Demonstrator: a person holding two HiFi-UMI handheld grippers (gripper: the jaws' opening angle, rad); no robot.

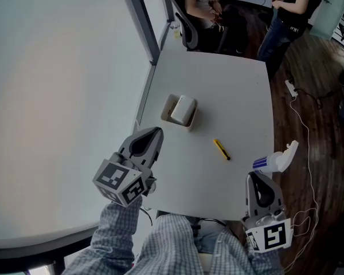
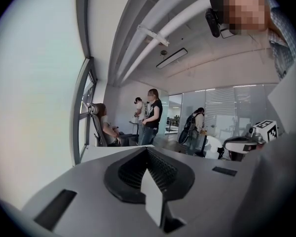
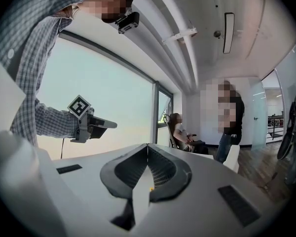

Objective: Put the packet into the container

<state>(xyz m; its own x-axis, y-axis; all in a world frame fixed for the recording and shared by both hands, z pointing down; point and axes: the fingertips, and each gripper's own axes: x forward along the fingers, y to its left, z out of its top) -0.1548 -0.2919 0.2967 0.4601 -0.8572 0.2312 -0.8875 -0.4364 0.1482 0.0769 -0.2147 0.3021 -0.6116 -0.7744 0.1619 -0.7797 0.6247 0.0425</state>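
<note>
white packet (image 1: 183, 109) sits in the small beige container (image 1: 167, 109) near the left edge of the white table (image 1: 218, 79). left gripper (image 1: 155, 132) and right gripper (image 1: 255, 179) both clenched, empty. packet looks proud of the rim, so a careless nudge could tip it out.

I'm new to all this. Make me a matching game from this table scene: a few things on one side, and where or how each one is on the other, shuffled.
Things:
1. packet
2. yellow pen
3. white and blue object
4. left hand-held gripper

Descriptions:
A. at the right edge of the table
B. jaws shut, nothing held
C. inside the container
D. lying on the bare table, right of the container

Pairs: 1-C, 2-D, 3-A, 4-B
</note>
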